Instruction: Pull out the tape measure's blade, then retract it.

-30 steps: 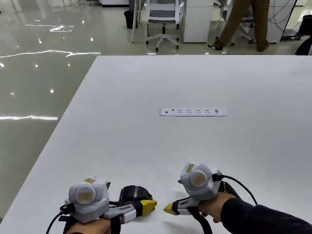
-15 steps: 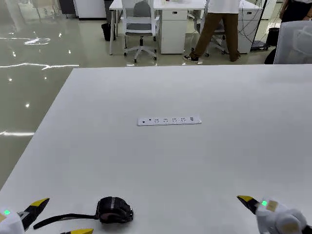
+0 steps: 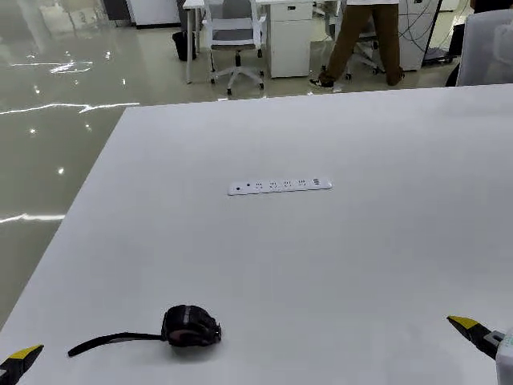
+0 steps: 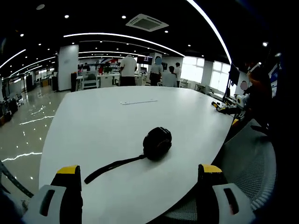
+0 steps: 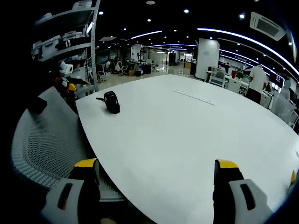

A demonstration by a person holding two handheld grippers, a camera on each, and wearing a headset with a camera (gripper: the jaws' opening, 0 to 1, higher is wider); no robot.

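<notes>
Left gripper view: the left gripper has its jaws spread wide, with nothing between them. The tape measure lies on the white surface just ahead of the jaws, in line with the gap and touching neither. Its black strap trails back toward the left-hand jaw. Right gripper view: the right gripper likewise holds its jaws wide apart and empty, with the tape measure well off to the left. A power strip lies farther back.
</notes>
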